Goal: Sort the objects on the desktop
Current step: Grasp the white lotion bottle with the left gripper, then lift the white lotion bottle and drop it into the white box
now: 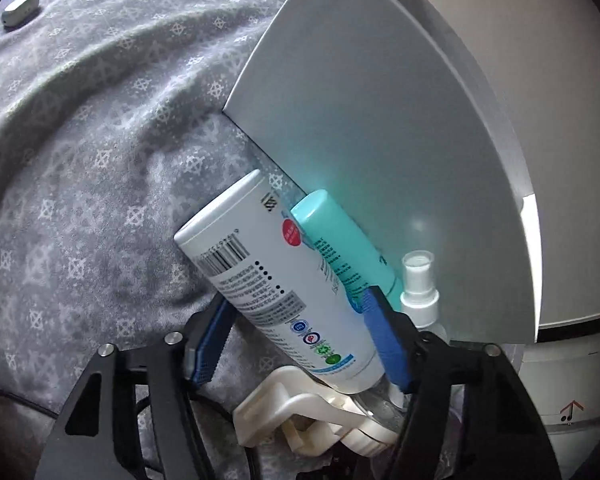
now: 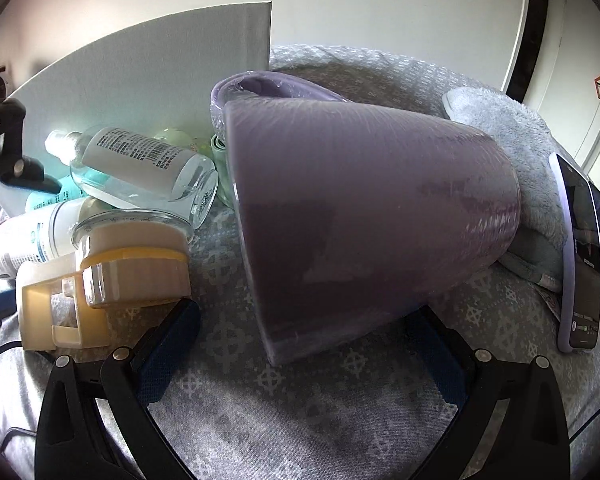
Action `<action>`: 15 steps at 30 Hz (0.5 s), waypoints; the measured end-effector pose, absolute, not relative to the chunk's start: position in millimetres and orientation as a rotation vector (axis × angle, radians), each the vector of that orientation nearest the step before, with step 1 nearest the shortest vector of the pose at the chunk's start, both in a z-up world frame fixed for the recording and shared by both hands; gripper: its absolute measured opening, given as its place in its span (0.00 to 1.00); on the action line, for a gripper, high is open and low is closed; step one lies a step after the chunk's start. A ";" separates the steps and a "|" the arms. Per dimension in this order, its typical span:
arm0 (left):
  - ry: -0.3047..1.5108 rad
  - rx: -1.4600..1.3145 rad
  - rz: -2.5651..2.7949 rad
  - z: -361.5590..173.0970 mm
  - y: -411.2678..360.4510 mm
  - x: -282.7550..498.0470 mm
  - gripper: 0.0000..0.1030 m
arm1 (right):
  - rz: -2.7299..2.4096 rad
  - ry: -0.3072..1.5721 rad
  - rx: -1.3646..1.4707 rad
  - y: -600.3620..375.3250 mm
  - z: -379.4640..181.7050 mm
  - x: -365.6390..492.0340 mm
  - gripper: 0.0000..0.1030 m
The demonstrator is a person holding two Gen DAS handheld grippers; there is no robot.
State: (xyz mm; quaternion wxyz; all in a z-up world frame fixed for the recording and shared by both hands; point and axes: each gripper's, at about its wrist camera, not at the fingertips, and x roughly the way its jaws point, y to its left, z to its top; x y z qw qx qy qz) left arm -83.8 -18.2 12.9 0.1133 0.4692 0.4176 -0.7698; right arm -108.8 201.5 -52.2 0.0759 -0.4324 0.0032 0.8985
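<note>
In the left wrist view my left gripper (image 1: pixel 296 308) has its blue pads on either side of a white labelled bottle (image 1: pixel 276 280); the right pad touches it and a gap shows at the left pad. A teal tube (image 1: pixel 340 236) and a clear spray bottle (image 1: pixel 420 292) lie beside it against a grey board (image 1: pixel 360 120). In the right wrist view my right gripper (image 2: pixel 304 328) is open around the base of a large purple cup (image 2: pixel 360 208) lying on its side. The cup's right side hides the right pad.
A glass jar with a cream clip lid (image 2: pixel 112 272) lies by the left finger. A clear spray bottle (image 2: pixel 140 168) rests on the white bottle (image 2: pixel 28 240). A phone (image 2: pixel 580 256) and a grey towel (image 2: pixel 512 128) lie right. A small white case (image 1: pixel 20 9) sits far left on the patterned cloth (image 1: pixel 80 160).
</note>
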 end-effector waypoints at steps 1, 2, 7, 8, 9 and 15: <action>1.225 1.346 -2.276 18.0 -18.0 -80.1 0.55 | 2.694 0.009 -1.296 200.6 -51.6 -107.4 1.00; 1.206 1.323 -2.297 24.7 -17.2 -76.6 0.52 | 2.694 0.010 -1.297 200.8 -52.0 -106.1 1.00; 0.912 1.223 -2.424 75.5 -6.3 -62.0 0.45 | 2.694 0.010 -1.296 200.9 -52.2 -106.6 1.00; 0.835 1.209 -2.442 86.1 -3.5 -59.2 0.44 | 2.694 0.010 -1.297 201.3 -52.3 -106.9 1.00; 0.740 1.194 -2.451 97.2 0.9 -57.5 0.43 | 2.694 0.011 -1.297 201.8 -52.3 -107.1 1.00; 0.235 1.108 -2.450 144.8 12.4 -41.1 0.42 | 2.694 0.008 -1.296 199.2 -52.6 -106.3 1.00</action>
